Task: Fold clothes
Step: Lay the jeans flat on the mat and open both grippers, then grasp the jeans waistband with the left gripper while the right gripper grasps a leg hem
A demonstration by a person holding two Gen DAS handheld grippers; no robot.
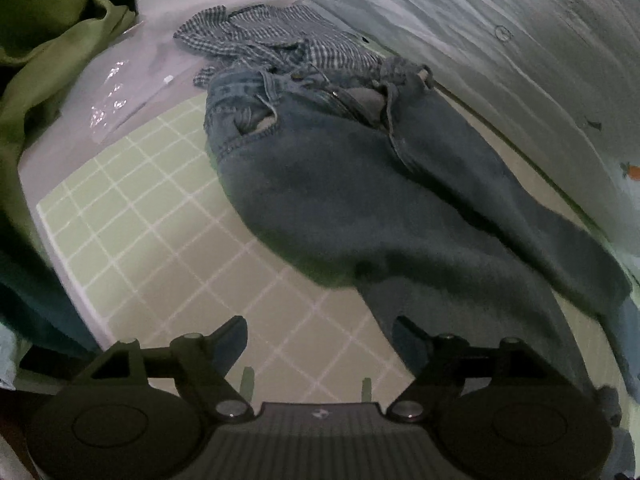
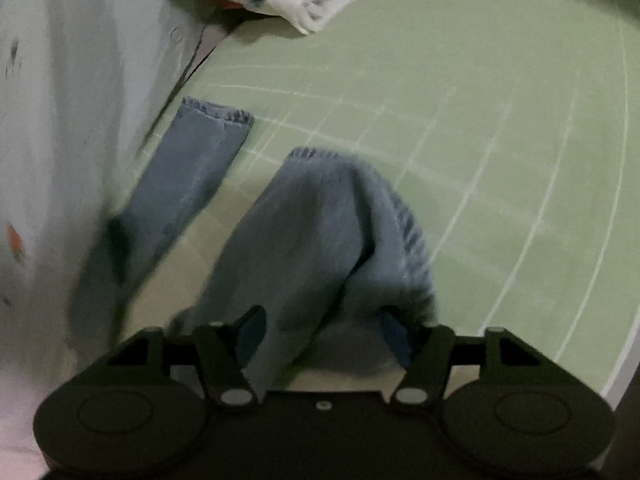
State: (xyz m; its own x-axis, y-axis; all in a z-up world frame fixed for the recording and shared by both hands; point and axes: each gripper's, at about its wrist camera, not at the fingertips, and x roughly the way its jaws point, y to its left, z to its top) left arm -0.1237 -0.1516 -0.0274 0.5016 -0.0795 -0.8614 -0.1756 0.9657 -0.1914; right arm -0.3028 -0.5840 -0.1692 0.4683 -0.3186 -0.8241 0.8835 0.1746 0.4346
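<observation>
The jeans [image 1: 360,184] lie lengthwise ahead of the released left gripper [image 1: 320,344], waist far; the right gripper [image 2: 322,332], also spread, straddles one raised leg, nearer the hems.

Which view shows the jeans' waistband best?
The left wrist view: the jeans lie with waistband, button and pocket in plain sight. The right wrist view shows only the two leg ends, one bunched between the right gripper's jaws.
</observation>
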